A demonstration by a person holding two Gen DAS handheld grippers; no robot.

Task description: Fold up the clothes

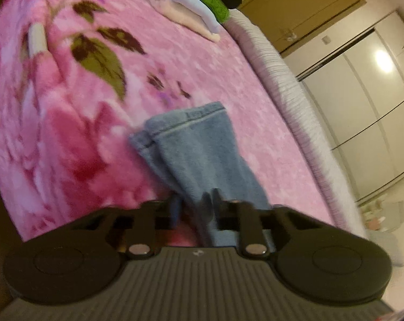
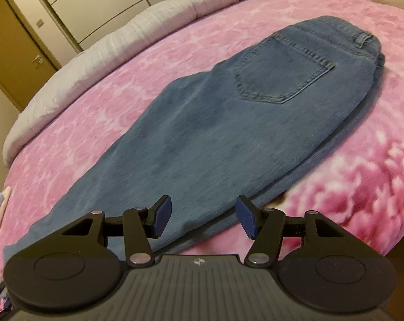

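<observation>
Faded blue denim makes up the one pair of jeans (image 2: 228, 123), which lies flat on the bed, folded lengthwise so that one leg rests on the other. In the right wrist view the seat is turned up, showing a single stitched back pocket (image 2: 282, 72) and a belt loop at the waistband at the far end. The weave looks coarse and stiff, with doubled seams. The bed carries a plush pink blanket (image 2: 121, 85) printed with large flowers and olive leaves; its pile is soft and fuzzy. A pale, ribbed quilt (image 2: 121, 37) forms a thick roll along the blanket's far edge.

The left gripper (image 1: 195, 204) has its two fingers pressed together on the denim near the hemmed cuffs (image 1: 185, 123), and two stitched leg ends show beyond it, one just behind the other. The right gripper (image 2: 204, 216) hangs over the lower leg of the jeans with its two blue-padded fingers (image 2: 163, 215) spread wide, holding nothing.

Open blanket lies on both sides of the jeans, with more of it on the flowered side. In the left wrist view a small stack of folded clothes (image 1: 191, 8), pale pink, lilac, green and black, sits well apart from the cuffs near the quilt. Beyond the bed stand cream wardrobe doors (image 1: 362, 101) and a brown door (image 2: 12, 53).
</observation>
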